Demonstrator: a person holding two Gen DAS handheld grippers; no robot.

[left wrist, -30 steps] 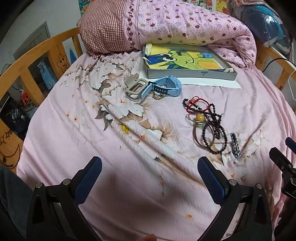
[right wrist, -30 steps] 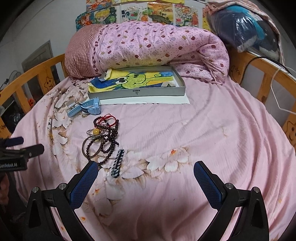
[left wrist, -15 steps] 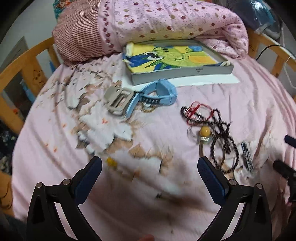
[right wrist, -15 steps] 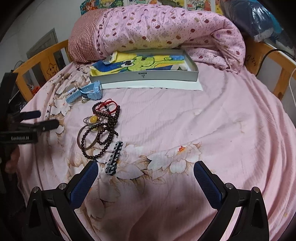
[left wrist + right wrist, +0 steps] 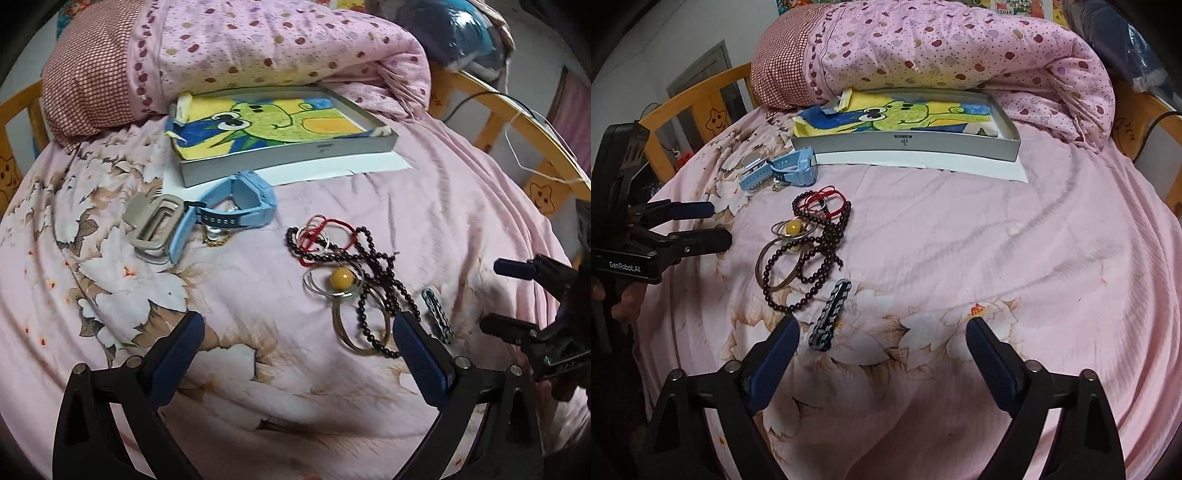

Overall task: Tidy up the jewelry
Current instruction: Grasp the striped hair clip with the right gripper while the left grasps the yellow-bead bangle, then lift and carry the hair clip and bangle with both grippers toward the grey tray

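A tangle of dark bead strings (image 5: 384, 280) (image 5: 820, 254), red cord, metal rings and a yellow bead (image 5: 341, 276) (image 5: 794, 228) lies on the pink bedsheet. Beside it lies a black-and-white link bracelet (image 5: 437, 314) (image 5: 831, 317). A light blue watch (image 5: 236, 206) (image 5: 790, 171) and a silver clasp (image 5: 155, 229) rest nearer the grey tray (image 5: 291, 158) (image 5: 905, 146). My left gripper (image 5: 299, 354) (image 5: 713, 225) hovers short of the tangle, jaws wide and closing, nothing between them. My right gripper (image 5: 881, 350) (image 5: 495, 295) is likewise wide and closing over bare sheet, the bracelet near its left finger.
The tray holds a yellow and blue cartoon picture and sits on a white sheet of paper (image 5: 979, 166). A rolled pink dotted quilt (image 5: 942, 55) lies behind it. Wooden bed rails (image 5: 698, 107) (image 5: 517, 125) ring the mattress. A hand (image 5: 624, 302) holds the left gripper's handle.
Both grippers have come lower and closer to the jewelry pile, and the left one has rolled. Both pairs of fingers stand slightly narrower than before.
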